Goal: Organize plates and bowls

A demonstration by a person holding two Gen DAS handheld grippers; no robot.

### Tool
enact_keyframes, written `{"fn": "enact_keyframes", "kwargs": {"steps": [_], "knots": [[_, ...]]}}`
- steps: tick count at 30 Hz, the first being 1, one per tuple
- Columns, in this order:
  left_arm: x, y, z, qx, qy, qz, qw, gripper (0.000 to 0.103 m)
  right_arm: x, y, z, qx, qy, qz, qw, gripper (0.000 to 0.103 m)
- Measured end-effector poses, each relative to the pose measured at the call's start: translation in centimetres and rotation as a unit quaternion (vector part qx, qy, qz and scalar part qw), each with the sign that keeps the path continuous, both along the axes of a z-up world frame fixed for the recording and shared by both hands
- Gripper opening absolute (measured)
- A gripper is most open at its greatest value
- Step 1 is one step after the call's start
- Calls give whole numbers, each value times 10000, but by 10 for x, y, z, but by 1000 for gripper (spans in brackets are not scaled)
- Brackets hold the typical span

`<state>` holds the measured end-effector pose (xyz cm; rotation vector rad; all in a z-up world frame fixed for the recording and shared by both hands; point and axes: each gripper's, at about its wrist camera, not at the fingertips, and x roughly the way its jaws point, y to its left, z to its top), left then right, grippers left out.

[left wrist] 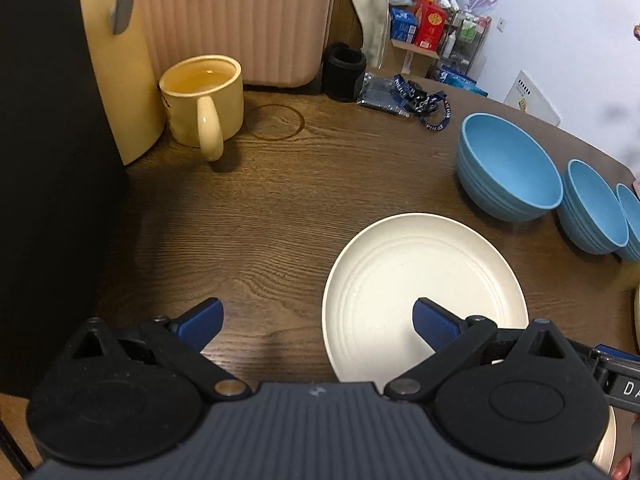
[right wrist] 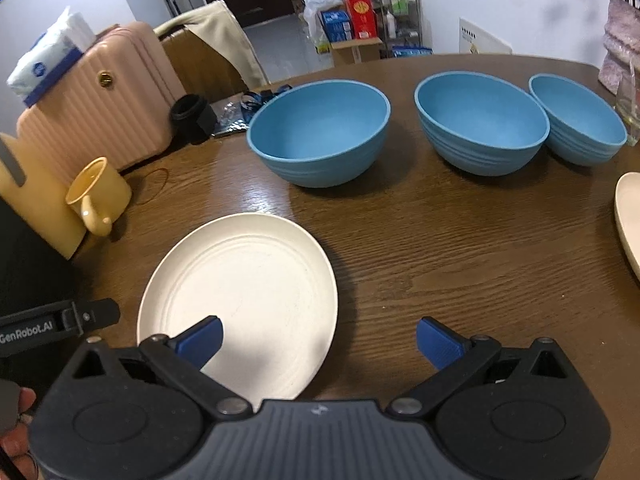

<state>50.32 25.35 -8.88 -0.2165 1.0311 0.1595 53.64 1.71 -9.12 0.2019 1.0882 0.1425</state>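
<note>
Two hand-held grippers hovered low over the dark wood-grain table point(right wrist: 440, 248), each with its blue-padded jaws spread wide and nothing between them. At the far left a pale yellow ceramic mug point(left wrist: 202, 106), holding a yellowish liquid, stood beside a ribbed pink case point(left wrist: 240, 20) at the table's back edge, with a faint ring mark on the bare wood just right of it. Open wood lay between the mug and the left gripper point(left wrist: 318, 320), whose right pad hung over the near part of a round cream plate point(left wrist: 424, 276) lying flat and empty. The right gripper point(right wrist: 320, 340) had its left pad over that same plate's near rim and its right pad over bare table. Beyond the plate, three empty light-blue ribbed bowls point(right wrist: 320, 136) stood in a row, well apart from it, the two rightmost nearly touching. A second cream plate's edge point(right wrist: 628, 216) showed at the far right.
</note>
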Motion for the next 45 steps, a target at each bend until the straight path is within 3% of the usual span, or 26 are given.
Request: {"fn": "enact_keyframes", "kwargs": {"steps": [9,16,26,30,35,43,45], "knots": [[29,6,-20,-192,341,110,9992,101,31,-2,-24,35,364,-93,9993,103],[47,8,-34,-255,534,205,9980,85,46,-1,-39,35,564,-99,9984,93],[60,6,-49,-338,698,150,9969,64,54,1,-51,131,653,-82,9977,58],[63,7,-54,-460,786,123,9958,50,54,1,-53,165,674,-92,9975,49],[65,7,-59,-445,844,110,9954,46,54,-3,-58,245,712,-168,9970,40],[70,5,-66,-434,885,50,9951,31,55,-8,-62,417,678,-261,9965,28],[71,3,-66,-421,868,23,9953,27,56,-8,-63,433,681,-259,9964,17]]}}
